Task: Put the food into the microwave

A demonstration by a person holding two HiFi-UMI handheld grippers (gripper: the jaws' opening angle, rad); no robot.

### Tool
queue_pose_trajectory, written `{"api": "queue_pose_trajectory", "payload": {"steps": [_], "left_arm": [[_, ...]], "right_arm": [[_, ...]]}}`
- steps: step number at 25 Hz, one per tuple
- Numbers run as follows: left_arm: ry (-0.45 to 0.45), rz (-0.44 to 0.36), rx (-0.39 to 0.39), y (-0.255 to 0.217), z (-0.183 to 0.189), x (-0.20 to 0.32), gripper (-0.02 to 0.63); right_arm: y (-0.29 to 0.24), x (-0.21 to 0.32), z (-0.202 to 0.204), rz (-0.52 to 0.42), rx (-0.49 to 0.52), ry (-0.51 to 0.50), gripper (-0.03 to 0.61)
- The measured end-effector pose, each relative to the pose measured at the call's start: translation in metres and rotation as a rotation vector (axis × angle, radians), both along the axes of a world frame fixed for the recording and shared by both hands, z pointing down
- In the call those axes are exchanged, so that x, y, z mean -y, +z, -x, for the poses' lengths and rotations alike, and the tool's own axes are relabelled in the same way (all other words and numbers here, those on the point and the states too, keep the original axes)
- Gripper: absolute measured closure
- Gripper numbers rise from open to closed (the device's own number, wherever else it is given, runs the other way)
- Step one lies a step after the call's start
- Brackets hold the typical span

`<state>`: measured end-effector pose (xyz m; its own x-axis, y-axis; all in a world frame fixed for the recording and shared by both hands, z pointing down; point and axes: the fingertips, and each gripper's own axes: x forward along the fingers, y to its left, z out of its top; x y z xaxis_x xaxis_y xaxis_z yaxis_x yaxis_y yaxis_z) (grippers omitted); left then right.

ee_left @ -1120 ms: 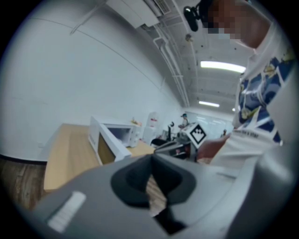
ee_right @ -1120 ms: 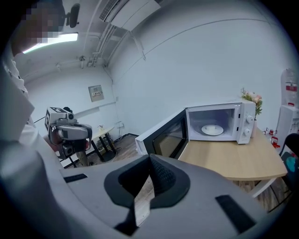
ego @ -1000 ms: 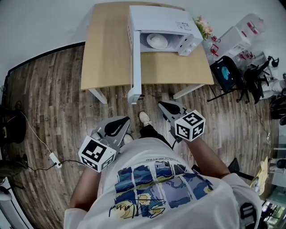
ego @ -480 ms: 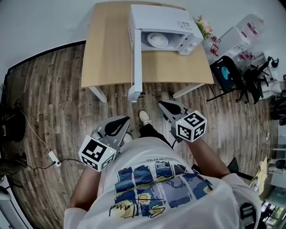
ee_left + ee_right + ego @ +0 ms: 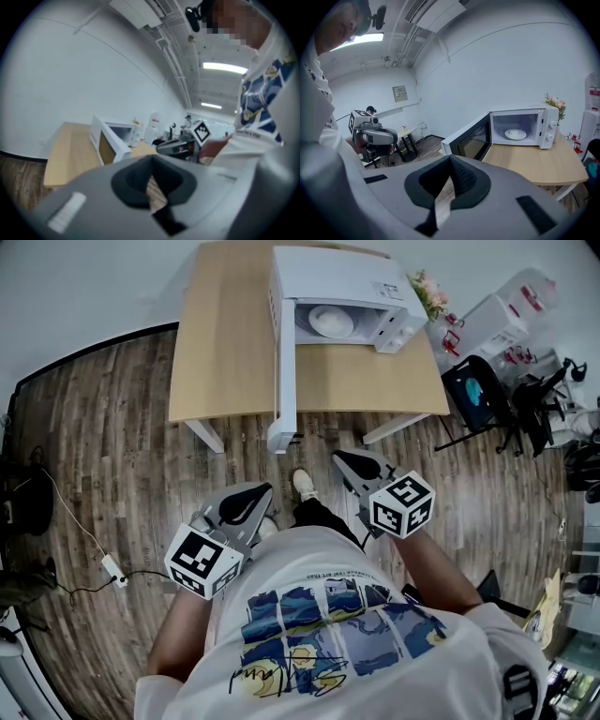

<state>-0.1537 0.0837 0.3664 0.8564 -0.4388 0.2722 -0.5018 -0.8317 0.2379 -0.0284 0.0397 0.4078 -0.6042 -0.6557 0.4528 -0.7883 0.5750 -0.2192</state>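
A white microwave (image 5: 337, 282) stands at the back of the wooden table (image 5: 225, 362), its door (image 5: 284, 362) swung wide open toward me. Inside it sits a white dish (image 5: 330, 322) with food, also plain in the right gripper view as the dish (image 5: 516, 134) in the lit microwave (image 5: 525, 112). I stand back from the table on the wood floor. My left gripper (image 5: 251, 491) and right gripper (image 5: 342, 458) hang close to my body, both shut with nothing between the pads. Each gripper view shows its own jaws closed: left gripper (image 5: 151, 158), right gripper (image 5: 451, 157).
A black chair (image 5: 478, 395) and white boxes (image 5: 497, 320) crowd the right of the table. Pink flowers (image 5: 429, 294) stand beside the microwave. A white cable with a plug (image 5: 112, 570) trails over the floor at the left. My shoe (image 5: 303, 487) points at the table's front edge.
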Motion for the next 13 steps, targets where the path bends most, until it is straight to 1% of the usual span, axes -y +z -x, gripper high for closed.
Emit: {"api": "queue_pose_trajectory", "payload": {"steps": [4, 7, 13], "left_arm": [[-0.012, 0.006, 0.003, 0.001, -0.001, 0.006, 0.606], [-0.018, 0.012, -0.008, -0.001, -0.003, 0.011, 0.606], [-0.022, 0.000, -0.016, -0.010, -0.013, 0.031, 0.606]], "right_arm": [[0.001, 0.007, -0.002, 0.002, 0.004, -0.007, 0.572], [0.001, 0.014, -0.005, 0.003, 0.008, -0.012, 0.572], [0.000, 0.034, -0.015, 0.003, 0.011, -0.018, 0.572]]}}
